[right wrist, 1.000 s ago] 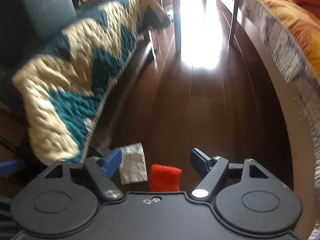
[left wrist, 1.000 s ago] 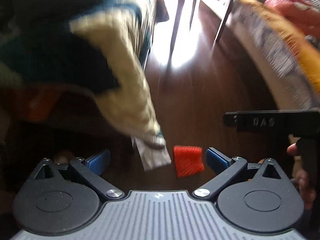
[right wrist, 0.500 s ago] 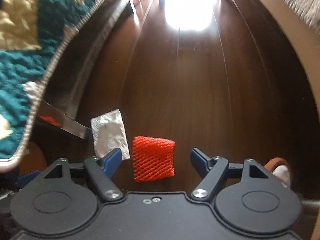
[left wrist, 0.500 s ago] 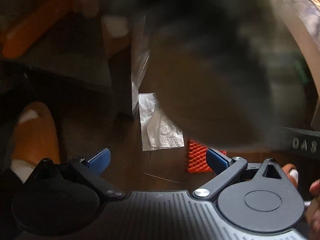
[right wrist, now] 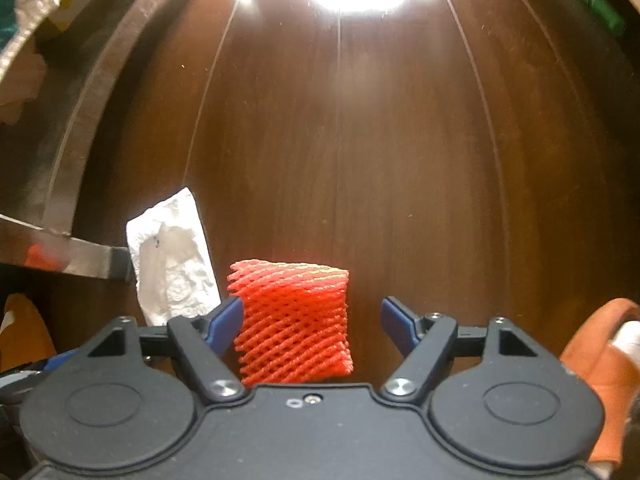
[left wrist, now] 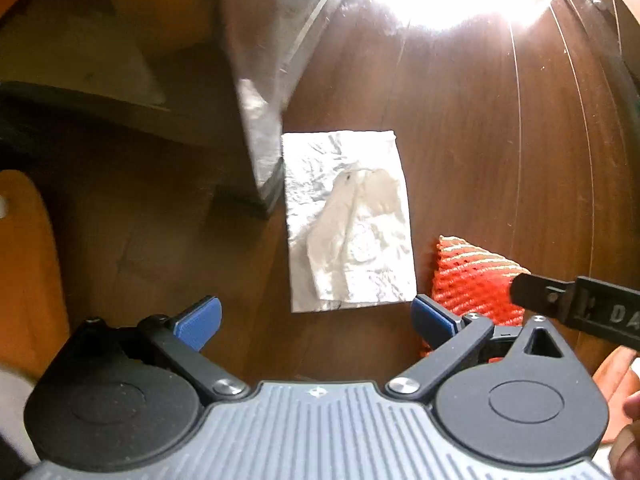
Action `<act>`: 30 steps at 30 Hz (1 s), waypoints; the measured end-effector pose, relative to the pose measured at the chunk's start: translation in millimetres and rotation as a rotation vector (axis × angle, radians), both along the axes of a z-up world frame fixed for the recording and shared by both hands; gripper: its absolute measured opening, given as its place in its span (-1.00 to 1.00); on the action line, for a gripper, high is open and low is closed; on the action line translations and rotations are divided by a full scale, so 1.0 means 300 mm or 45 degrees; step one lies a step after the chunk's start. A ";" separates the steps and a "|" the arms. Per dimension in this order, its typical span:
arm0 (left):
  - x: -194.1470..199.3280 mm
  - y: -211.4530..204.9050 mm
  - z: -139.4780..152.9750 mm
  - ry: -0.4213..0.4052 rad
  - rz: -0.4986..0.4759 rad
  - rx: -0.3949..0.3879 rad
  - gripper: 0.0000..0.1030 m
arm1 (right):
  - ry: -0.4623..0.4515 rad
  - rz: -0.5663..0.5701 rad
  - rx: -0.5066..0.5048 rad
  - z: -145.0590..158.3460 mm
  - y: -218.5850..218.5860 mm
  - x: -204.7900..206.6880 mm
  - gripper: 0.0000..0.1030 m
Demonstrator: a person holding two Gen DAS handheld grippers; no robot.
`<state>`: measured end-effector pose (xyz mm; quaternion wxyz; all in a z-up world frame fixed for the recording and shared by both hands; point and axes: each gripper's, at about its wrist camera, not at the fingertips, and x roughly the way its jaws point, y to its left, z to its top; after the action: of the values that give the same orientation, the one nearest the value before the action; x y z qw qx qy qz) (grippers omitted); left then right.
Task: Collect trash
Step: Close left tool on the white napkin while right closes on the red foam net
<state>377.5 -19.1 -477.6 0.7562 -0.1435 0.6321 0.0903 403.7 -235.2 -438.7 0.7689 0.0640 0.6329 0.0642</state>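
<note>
Your right gripper (right wrist: pixel 312 316) gapes wide around the red net (right wrist: pixel 292 328), unpinched; your left gripper (left wrist: pixel 316 320) gapes empty, tissue (left wrist: pixel 348 220) at 12 o'clock.

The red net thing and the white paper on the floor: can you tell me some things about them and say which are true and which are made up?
1. The red foam net lies on the wooden floor. True.
2. The right claw is squeezing the net. False: its jaws stand open, with a clear gap on the net's right side.
3. The white crumpled paper lies beside the net. True.
4. The left claw is shut on the paper. False: it is open, and the paper lies ahead of its tips.
5. The paper is folded into a ball. False: it lies flat, only wrinkled.
</note>
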 end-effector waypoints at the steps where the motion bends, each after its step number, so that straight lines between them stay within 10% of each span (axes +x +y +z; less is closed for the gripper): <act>1: 0.013 -0.008 -0.006 0.008 -0.005 0.003 0.91 | 0.005 0.000 0.001 -0.013 0.002 0.004 0.46; 13: 0.079 -0.058 -0.066 0.027 -0.045 0.022 0.54 | 0.026 -0.020 -0.043 -0.113 0.021 0.046 0.42; 22: 0.075 -0.107 -0.041 0.009 -0.123 0.107 -0.63 | 0.034 -0.018 -0.102 -0.138 0.057 0.018 0.36; 30: 0.058 -0.066 -0.051 0.027 -0.117 0.027 -0.95 | 0.009 0.010 -0.102 -0.123 0.085 0.002 -0.44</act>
<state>394.8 -38.8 -492.9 0.7544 -0.1052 0.6448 0.0637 404.3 -209.6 -475.5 0.7682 0.0309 0.6380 0.0418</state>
